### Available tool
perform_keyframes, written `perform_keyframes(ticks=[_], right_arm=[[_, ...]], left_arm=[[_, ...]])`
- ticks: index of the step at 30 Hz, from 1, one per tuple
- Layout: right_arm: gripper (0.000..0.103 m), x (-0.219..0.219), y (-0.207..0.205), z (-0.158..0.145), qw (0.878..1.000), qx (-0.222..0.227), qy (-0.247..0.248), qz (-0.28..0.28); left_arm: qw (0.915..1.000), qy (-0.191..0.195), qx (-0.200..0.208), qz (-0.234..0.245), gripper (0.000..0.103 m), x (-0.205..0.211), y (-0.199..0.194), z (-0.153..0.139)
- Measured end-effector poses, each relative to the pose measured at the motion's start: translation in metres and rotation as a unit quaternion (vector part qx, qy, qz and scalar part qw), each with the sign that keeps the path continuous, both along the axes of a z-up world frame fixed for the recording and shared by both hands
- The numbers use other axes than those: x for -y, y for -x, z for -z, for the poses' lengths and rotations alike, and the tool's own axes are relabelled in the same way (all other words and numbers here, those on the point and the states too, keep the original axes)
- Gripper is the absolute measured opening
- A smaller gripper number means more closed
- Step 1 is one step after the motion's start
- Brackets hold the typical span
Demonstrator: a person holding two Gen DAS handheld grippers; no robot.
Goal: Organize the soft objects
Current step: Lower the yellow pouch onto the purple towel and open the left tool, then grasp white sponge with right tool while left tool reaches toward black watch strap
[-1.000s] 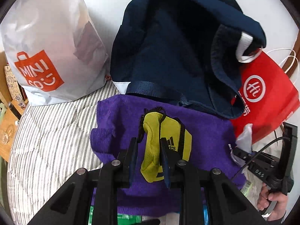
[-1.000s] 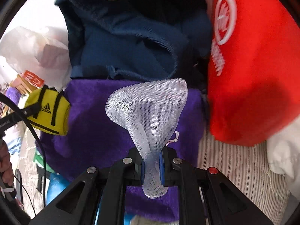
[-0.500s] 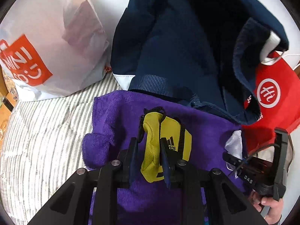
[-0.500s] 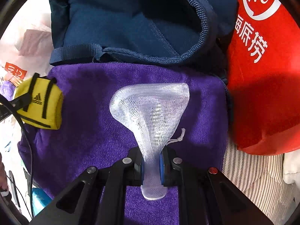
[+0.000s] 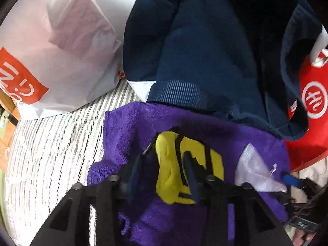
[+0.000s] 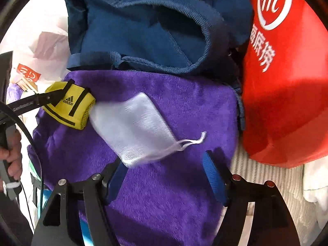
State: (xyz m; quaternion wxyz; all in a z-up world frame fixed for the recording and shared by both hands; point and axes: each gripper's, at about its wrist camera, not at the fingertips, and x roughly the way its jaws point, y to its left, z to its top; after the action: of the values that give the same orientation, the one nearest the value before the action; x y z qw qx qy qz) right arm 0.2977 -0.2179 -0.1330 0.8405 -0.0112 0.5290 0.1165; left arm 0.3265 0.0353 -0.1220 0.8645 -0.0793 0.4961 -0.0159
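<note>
R gripper point(image 6: 164, 176), low centre of its view: jaws have just been opening and stand wide, nothing pressed. The white mesh pouch point(image 6: 133, 131) lies freed on the purple towel point(image 6: 174, 194), mid-frame, just past the pads; prob. dropped there so small soft bits collect on one cloth.

L gripper point(image 5: 164, 176), low centre of the L view: jaws have just been opening too. The yellow pouch point(image 5: 184, 170) sits between the fingers and one finger crosses its face; blur means I can't tell if the pads still pinch it. In the R view it's at mid-left, touching the mesh pouch.

Around: navy bag point(image 6: 147, 26) crowds the towel's top edge, red bag point(image 6: 287, 82) at R, white shopping bag point(image 5: 51, 51) upper left, striped sheet point(image 5: 51, 153) under all. Little spare towel left.
</note>
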Motion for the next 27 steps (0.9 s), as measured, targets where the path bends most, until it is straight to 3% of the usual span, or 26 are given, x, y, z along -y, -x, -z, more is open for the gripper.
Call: perform_keyframes(ticks=[1,7,15,19,27], right_arm=[[0.072,0.001,0.003,-0.003,1.000,0.003,0.006,0.000],[0.072,0.012,0.024,-0.021,1.000,0.017,0.000,0.001],[0.073,0.036,0.068,-0.060,0.998,0.057,-0.006,0.011],[0.083,0.070,0.099,-0.069,0.997,0.071,-0.004,0.035],[0.084,0.109,0.162,-0.043,0.997,0.053,-0.002,0.051]], left_arm=[[1.0000,-0.007,-0.005,0.005,0.058,0.002,0.000,0.001],[0.9994,-0.026,0.022,0.001,0.074,0.009,0.014,-0.016],[0.9979,-0.039,0.051,0.006,0.075,0.013,0.049,-0.048],[0.9979,-0.019,0.062,0.005,0.076,0.007,0.083,-0.052],[0.9978,0.017,0.064,0.009,0.076,0.000,0.149,-0.049]])
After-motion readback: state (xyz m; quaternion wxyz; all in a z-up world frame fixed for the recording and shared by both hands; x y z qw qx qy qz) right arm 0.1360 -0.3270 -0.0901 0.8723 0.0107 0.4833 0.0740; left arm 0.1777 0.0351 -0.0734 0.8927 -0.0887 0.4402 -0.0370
